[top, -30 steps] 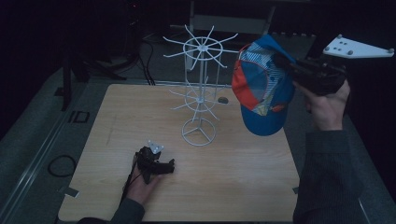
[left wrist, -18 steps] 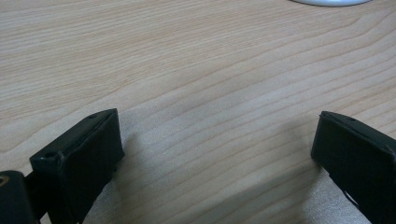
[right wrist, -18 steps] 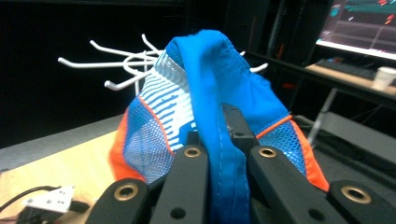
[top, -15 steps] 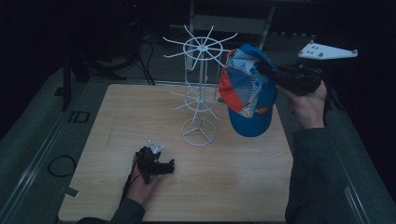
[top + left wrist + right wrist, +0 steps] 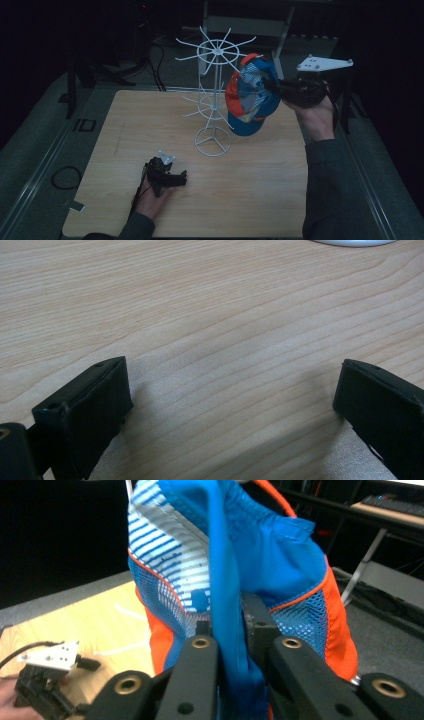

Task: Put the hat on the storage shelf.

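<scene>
A blue, orange and white cap (image 5: 251, 95) hangs in the air just right of the white wire rack (image 5: 215, 95), level with its upper arms. My right gripper (image 5: 278, 88) is shut on the cap's blue fabric (image 5: 227, 605), with both jaws pinching a fold of it. My left gripper (image 5: 172, 176) rests low on the wooden table (image 5: 115, 130) at the front left. Its jaws stand wide apart over bare wood (image 5: 225, 380), and nothing lies between them.
The rack's round base (image 5: 213, 142) stands near the table's middle, and its edge peeks in at the top of the left gripper view (image 5: 350, 242). Dark floor, cables and a metal frame (image 5: 250, 25) lie beyond the table's far edge.
My right gripper has carried the cap leftward and slightly down, from well right of the rack to right beside its arms. The left gripper has stayed put.
</scene>
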